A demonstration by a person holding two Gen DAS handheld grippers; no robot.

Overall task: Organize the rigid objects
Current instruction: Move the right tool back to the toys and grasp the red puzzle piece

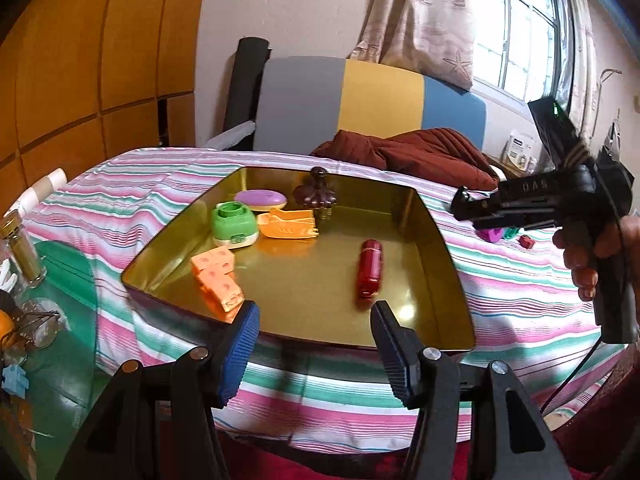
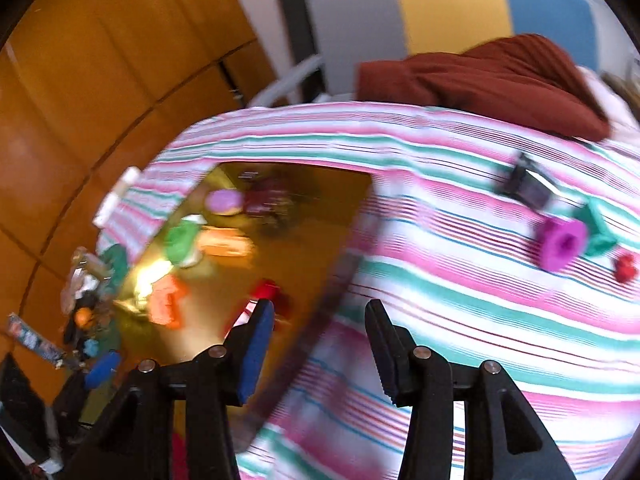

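Left tool (image 1: 314,344): we see its fingers spread wide, nothing between them, touching nothing. It hangs at the near rim of the shallow gold metal tray (image 1: 430,216), which sits on the pink, green and white striped cloth (image 1: 520,280).

Inside the tray, left to right:
- orange cheese-patterned plastic blocks (image 1: 218,278), near-left corner, just ahead of the left finger's blue pad (image 1: 240,354)
- green and white round-topped plastic toy (image 1: 234,226), behind the blocks
- purple oval plastic case (image 1: 260,199), at the far side
- orange plastic scoop-shaped piece (image 1: 290,224), touching or just beside the green toy; we cannot tell which
- dark brown knobbed ornament (image 1: 316,194), upright at the far wall
- red cylindrical capsule (image 1: 370,268), lying alone, ahead of the gap between the left tool's fingers

Right tool (image 2: 320,352): also spread wide and empty. Its view is motion-blurred. It hangs over the tray's right edge, left finger over the tray, right finger over the cloth. In the left wrist view it shows at the right, held in the person's right hand (image 1: 592,256).

Loose on the cloth, well right of the tray: small dark box-like item (image 2: 528,188), magenta plastic ring-shaped piece (image 2: 562,244), teal plastic piece (image 2: 596,228) touching it, small red piece (image 2: 626,266).
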